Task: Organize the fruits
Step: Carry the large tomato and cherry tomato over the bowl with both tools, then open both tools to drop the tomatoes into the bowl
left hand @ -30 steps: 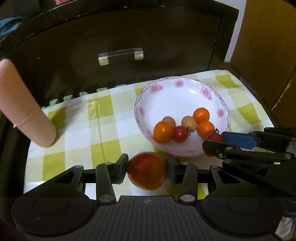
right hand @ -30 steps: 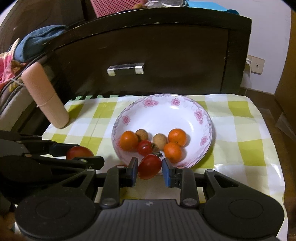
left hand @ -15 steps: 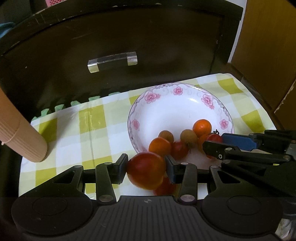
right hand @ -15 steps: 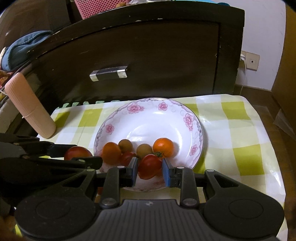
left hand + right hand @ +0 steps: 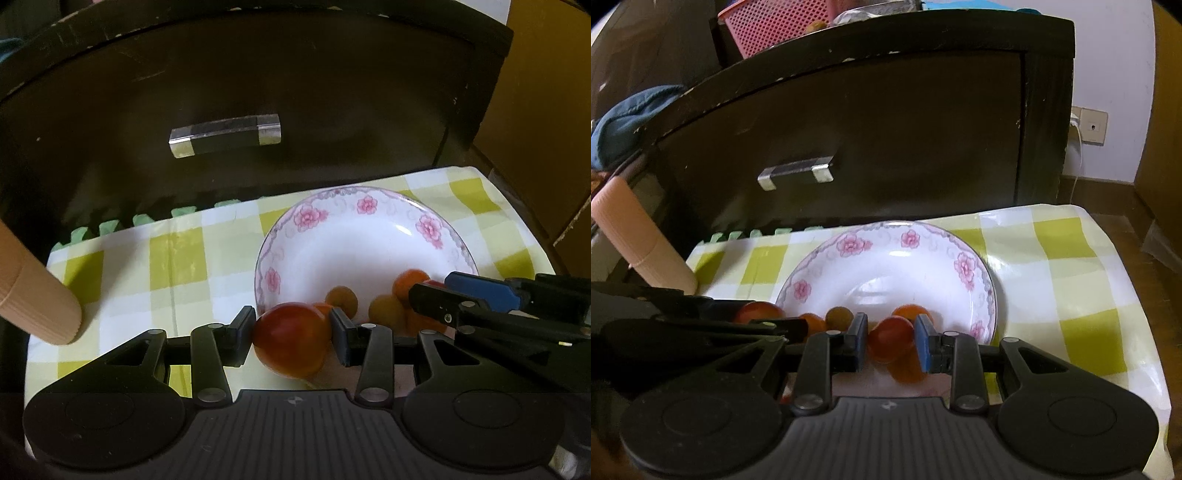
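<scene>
Tomatoes fill both claws: the left claw is clamped on a large red tomato over the floral bowl's rim at 7 o'clock, while the right claw is clamped on a smaller tomato above the bowl's near edge at 6 o'clock. Small oranges and longans crowd the bowl's near side on the checked surface. Ripe tomatoes are likely soft, smooth-skinned and easily bruised, so a light hold across the widest middle suits them best.
</scene>
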